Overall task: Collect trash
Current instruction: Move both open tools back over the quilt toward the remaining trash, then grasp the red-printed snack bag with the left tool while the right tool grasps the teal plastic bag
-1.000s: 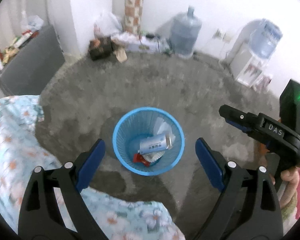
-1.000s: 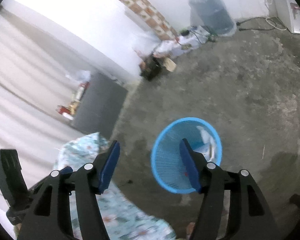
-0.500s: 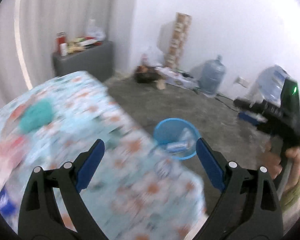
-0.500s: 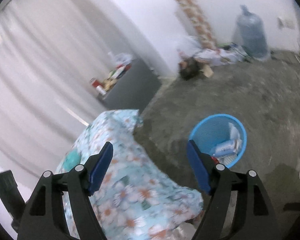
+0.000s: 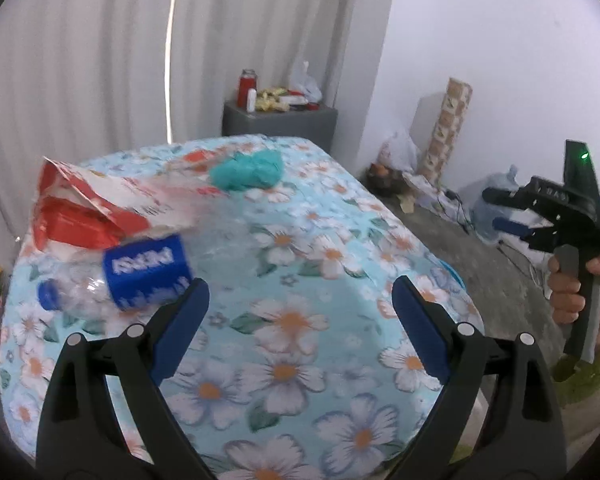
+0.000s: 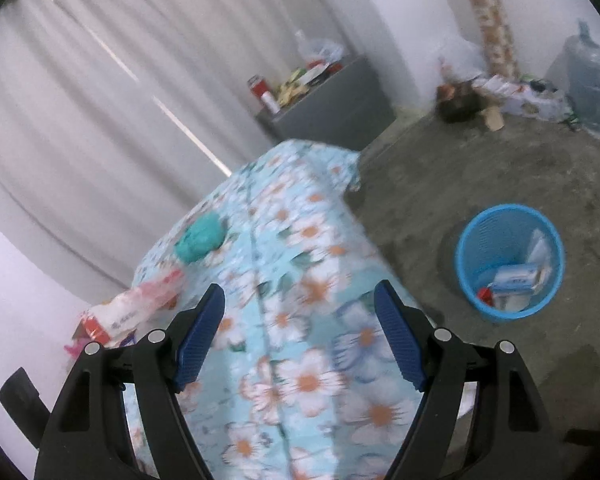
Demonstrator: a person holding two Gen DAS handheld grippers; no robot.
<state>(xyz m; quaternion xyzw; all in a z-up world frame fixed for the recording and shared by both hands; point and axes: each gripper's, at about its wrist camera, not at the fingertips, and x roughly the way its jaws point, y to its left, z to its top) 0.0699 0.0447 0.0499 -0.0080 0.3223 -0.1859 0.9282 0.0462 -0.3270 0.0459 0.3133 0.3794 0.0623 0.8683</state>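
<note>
Trash (image 5: 112, 216) on floral tbl (image 5: 300, 320)

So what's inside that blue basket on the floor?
The blue basket holds a white-and-blue carton, something small and red and pale wrappers. Anything beneath them is covered, and the near wall hides the bottom.
</note>
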